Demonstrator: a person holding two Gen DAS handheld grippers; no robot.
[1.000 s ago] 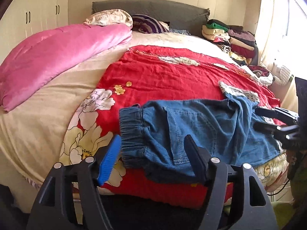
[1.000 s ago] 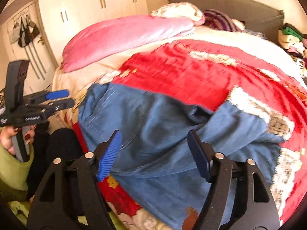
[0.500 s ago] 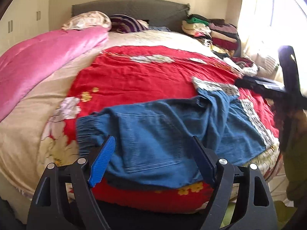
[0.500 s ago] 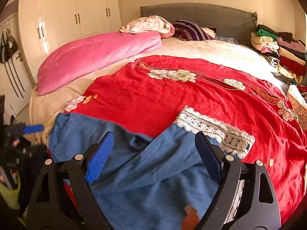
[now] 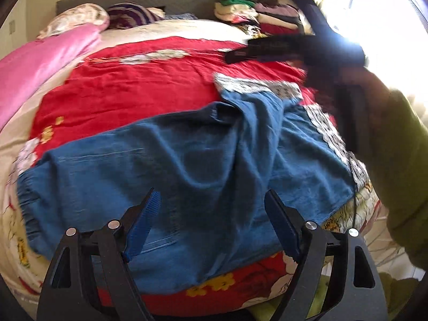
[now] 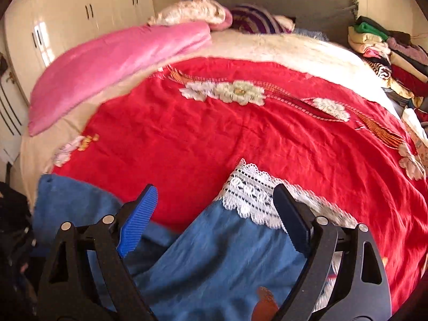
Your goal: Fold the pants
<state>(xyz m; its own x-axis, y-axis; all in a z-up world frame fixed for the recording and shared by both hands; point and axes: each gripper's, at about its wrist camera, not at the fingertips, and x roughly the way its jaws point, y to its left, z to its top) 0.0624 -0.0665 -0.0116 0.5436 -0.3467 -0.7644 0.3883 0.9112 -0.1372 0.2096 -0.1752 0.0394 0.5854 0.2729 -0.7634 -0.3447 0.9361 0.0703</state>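
— Both grippers, how do they stand?

— Left gripper point(image 5: 212, 224) has its jaws spread wide with nothing between them, above the blue pants point(image 5: 171, 176). Right gripper point(image 6: 214, 216) is likewise spread and empty, over the lace hem point(image 6: 251, 195) of one leg.

— And the pants?

— Lying across the near edge of the red bedspread point(image 6: 214, 136), waistband to the left, legs to the right, one leg crossing the other.

— Anything else?

— A pink quilt point(image 6: 115, 61) and stacked clothes point(image 6: 388, 53) farther back.
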